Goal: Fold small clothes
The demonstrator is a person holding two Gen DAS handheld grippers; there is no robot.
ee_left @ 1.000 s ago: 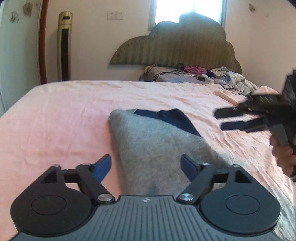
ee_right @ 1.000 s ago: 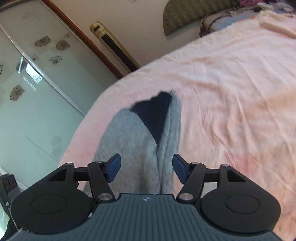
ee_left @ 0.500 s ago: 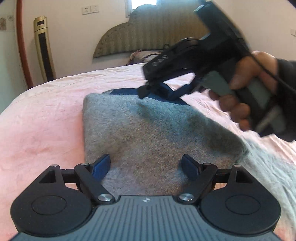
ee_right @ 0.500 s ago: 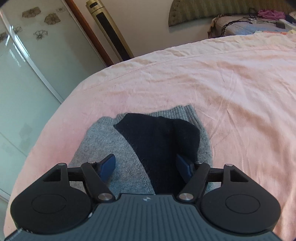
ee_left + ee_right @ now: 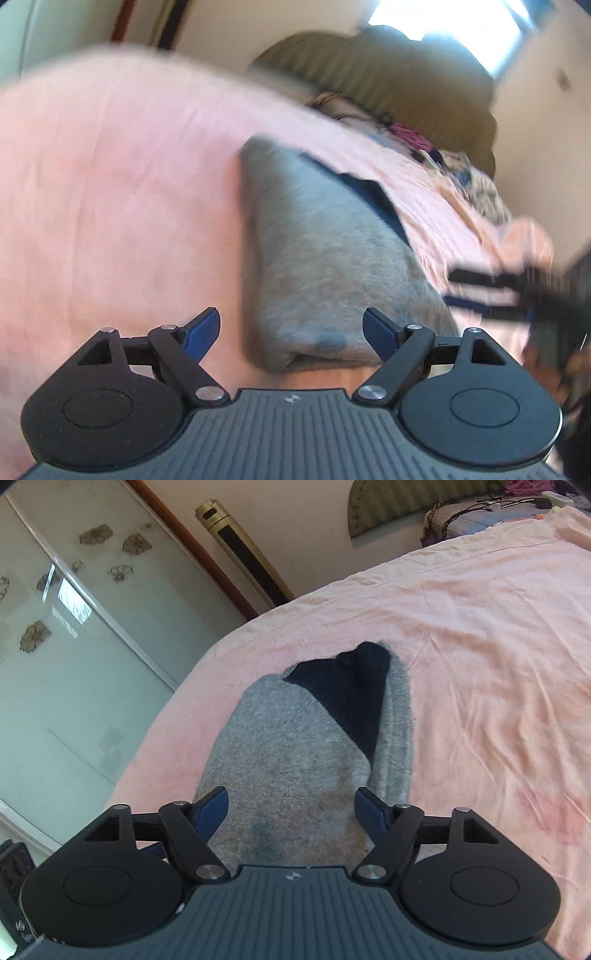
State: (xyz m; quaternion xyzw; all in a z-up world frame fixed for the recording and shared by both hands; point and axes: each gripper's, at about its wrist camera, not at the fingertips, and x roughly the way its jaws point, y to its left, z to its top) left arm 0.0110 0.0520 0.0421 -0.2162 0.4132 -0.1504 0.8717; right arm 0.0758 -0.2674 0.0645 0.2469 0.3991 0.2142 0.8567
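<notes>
A grey knitted garment (image 5: pixel 332 266) lies folded on the pink bed sheet (image 5: pixel 110 206), with a dark navy part (image 5: pixel 351 698) showing at its far end. My left gripper (image 5: pixel 291 326) is open just above the near folded edge, and nothing touches its blue pads. The left wrist view is blurred. My right gripper (image 5: pixel 291 803) hovers over the grey cloth (image 5: pixel 295 760); its jaws are opening and the pads press on nothing. In the left wrist view the right gripper (image 5: pixel 458 290) shows blurred at the right, beside the garment.
A padded headboard (image 5: pixel 388 74) and a heap of clothes and cables (image 5: pixel 461 173) sit at the bed's far end. Glass sliding doors (image 5: pixel 74 646) and a gold tower unit (image 5: pixel 243 557) stand along the left of the bed. The pink sheet (image 5: pixel 480 664) spreads wide to the right.
The right gripper has drawn back from over the navy end to the garment's right side, and its jaws stand wider. The left view has rolled and dropped closer to the near edge.
</notes>
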